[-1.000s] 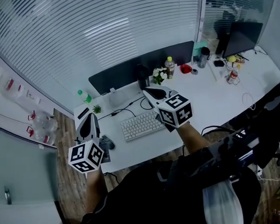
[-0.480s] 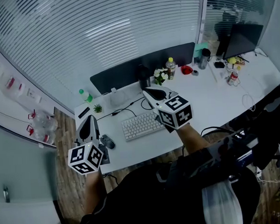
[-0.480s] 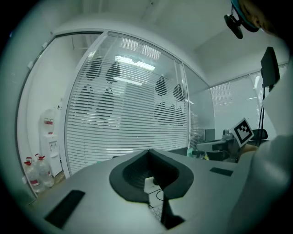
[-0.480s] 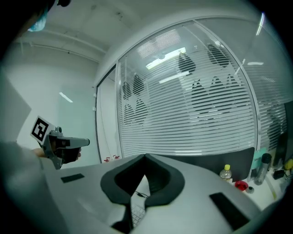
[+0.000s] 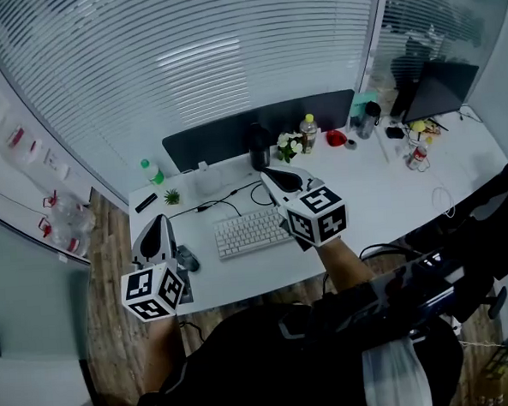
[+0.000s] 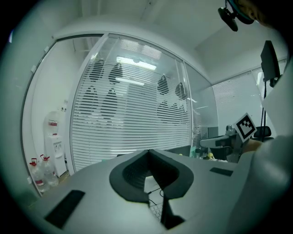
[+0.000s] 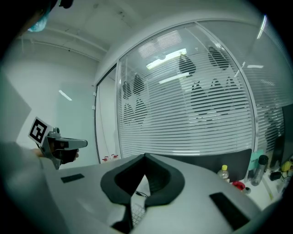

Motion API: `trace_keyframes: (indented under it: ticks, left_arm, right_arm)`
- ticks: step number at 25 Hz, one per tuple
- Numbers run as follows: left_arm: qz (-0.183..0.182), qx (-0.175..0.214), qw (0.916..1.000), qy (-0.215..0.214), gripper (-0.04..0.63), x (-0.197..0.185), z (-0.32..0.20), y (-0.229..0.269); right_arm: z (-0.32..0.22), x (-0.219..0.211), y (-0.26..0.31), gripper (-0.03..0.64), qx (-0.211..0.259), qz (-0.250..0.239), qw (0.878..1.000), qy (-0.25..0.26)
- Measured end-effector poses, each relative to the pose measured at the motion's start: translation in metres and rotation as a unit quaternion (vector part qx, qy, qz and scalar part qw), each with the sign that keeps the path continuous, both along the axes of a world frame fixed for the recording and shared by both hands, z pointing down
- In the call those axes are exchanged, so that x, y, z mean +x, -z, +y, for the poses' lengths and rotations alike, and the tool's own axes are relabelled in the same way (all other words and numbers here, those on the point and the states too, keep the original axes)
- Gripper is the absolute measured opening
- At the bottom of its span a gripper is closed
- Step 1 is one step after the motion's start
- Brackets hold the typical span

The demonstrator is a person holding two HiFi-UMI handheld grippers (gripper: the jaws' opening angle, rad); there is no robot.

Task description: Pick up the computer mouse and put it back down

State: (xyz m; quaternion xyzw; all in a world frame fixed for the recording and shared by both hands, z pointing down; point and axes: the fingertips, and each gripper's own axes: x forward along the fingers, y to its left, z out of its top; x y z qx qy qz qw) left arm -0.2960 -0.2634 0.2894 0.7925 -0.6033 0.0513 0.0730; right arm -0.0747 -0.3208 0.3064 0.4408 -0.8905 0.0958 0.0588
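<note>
Both claws are closed tight with nothing between their jaws. The left gripper [image 5: 159, 222] hangs over the near left corner of the long white desk [image 5: 369, 191], and its own view [image 6: 147, 151] shows the dark pads meeting at the tip. The right gripper [image 5: 274, 176] hangs above the desk beyond the far right end of the white keyboard [image 5: 251, 231]; its pads are likewise pressed together in its own view [image 7: 144, 156]. The dark grey computer mouse [image 5: 187, 260] lies on the desk, untouched, just right of the left gripper and left of the keyboard. Farther back stand a wide black monitor [image 5: 233, 135], a green-capped clear bottle [image 5: 152, 172] and a yellow-capped bottle [image 5: 308, 129].
</note>
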Motion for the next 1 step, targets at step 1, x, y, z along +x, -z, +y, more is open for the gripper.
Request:
trace_keyframes:
  ticks: [1]
  left_arm:
    - [0.001,-0.001,1.0,0.001,0.029,-0.0006,0.0012,-0.0009]
  right_arm:
    - [0.0005,-0.0005,0.0,-0.002,0.0,0.001,1.0,0.0]
